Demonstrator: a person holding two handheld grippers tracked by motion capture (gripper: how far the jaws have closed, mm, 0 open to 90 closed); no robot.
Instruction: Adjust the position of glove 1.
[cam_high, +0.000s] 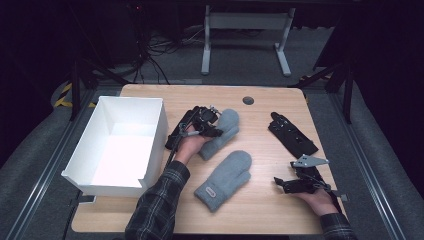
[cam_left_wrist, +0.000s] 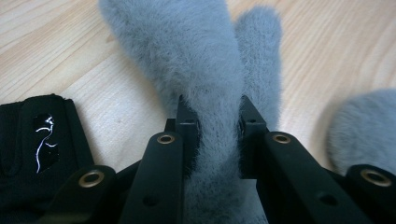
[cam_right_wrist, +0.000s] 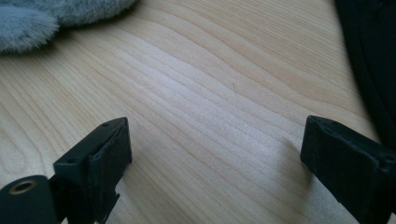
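Storage box (cam_high: 150, 107), white and open-topped, sits at the table's (cam_high: 265, 200) left edge, nothing visible inside it. Just right of it the left gripper (cam_high: 212, 131) has its jaws clenched on the far grey mitten (cam_high: 222, 131); the left gripper view shows the fleece pinched into a narrow waist between the jaws, the mitten's body and thumb lying on the wood beyond. A black glove (cam_left_wrist: 32, 144) lies partly under that hand, beside the box. Nearer the person, mid-table, the second grey mitten (cam_high: 224, 180) lies flat and untouched. Further right rests another black glove (cam_high: 291, 134), and near the front right corner the right gripper (cam_high: 286, 184) hovers low with jaws spread wide over bare wood, grasping nothing. The step in hand looks like picking up the far mitten. The next move probably calls for lifting it clear and carrying it left over the box wall before releasing.
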